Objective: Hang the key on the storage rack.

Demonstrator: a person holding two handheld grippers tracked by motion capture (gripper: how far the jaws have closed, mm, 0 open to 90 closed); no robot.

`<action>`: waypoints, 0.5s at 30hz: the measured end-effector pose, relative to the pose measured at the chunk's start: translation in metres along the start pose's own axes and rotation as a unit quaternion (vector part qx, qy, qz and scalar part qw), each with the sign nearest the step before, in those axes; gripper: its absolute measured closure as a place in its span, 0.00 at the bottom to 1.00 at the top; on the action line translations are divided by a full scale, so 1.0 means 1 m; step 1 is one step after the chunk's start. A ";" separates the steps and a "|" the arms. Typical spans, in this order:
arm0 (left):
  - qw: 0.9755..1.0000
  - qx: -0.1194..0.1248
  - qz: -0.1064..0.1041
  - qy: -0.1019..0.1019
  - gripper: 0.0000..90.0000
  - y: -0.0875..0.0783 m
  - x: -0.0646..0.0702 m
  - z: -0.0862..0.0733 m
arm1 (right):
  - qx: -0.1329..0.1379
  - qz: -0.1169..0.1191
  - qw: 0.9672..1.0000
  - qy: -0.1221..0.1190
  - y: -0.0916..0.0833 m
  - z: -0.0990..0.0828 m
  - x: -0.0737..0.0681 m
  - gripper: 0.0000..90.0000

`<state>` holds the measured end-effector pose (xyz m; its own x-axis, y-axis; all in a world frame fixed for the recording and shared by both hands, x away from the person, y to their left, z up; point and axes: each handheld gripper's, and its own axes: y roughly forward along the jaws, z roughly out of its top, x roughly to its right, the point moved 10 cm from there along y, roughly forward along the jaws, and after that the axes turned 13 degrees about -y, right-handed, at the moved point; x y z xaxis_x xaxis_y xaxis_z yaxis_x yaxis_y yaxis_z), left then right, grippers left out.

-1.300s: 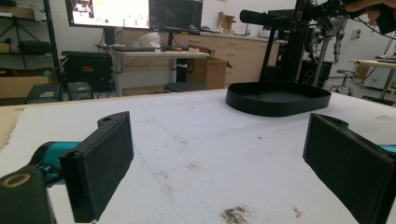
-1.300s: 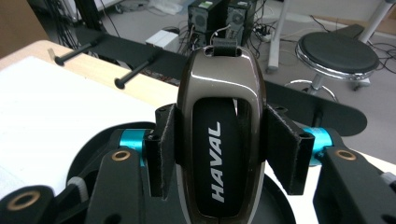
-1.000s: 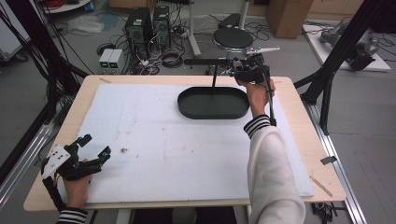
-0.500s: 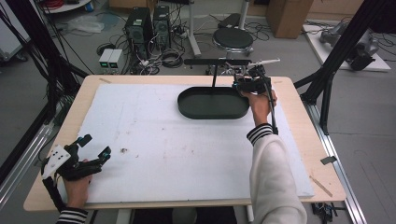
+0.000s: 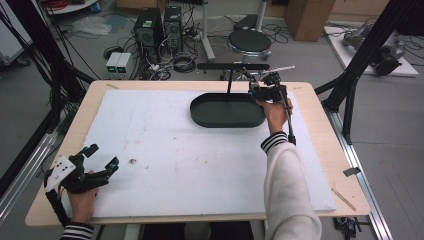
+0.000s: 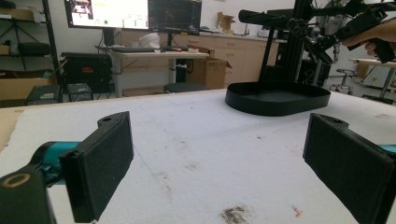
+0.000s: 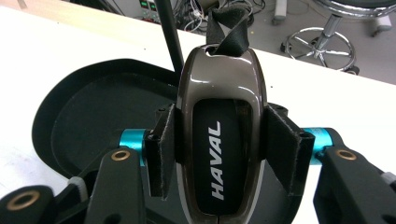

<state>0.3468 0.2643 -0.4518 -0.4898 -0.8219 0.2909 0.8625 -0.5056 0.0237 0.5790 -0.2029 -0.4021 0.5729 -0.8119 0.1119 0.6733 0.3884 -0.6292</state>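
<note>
In the right gripper view, a glossy brown-and-black car key fob marked HAVAL, with a black strap at its top, is clamped between the pads of my right gripper. It hangs over the right end of a black oval tray. The high view shows my right gripper at the tray's far right rim. My left gripper rests at the near left of the white mat, open, nothing between its jaws.
A black T-shaped stand rises just behind the tray, its post close to the fob. The white foam mat covers most of the wooden table. Computers, cables and a stool stand on the floor beyond the far edge.
My right gripper has come down with the fob toward the tray's right end. The left gripper has stayed where it was.
</note>
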 end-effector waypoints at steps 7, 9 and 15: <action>1.000 0.000 0.000 0.000 0.10 0.000 0.000 0.000 | -0.010 0.002 1.000 -0.016 0.009 -0.002 -0.003 0.52; 1.000 0.000 0.000 0.000 0.10 0.000 0.000 0.000 | -0.016 0.000 1.000 -0.024 0.009 -0.003 -0.003 0.51; 1.000 0.000 0.000 0.003 0.10 0.000 0.001 0.000 | 0.000 0.030 0.999 -0.018 0.010 0.002 -0.013 0.10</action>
<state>0.3464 0.2638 -0.4518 -0.4915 -0.8232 0.2843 0.8620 -0.5063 0.0240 0.5790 -0.1874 -0.4084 0.6289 -0.7710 0.1004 0.6368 0.4367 -0.6354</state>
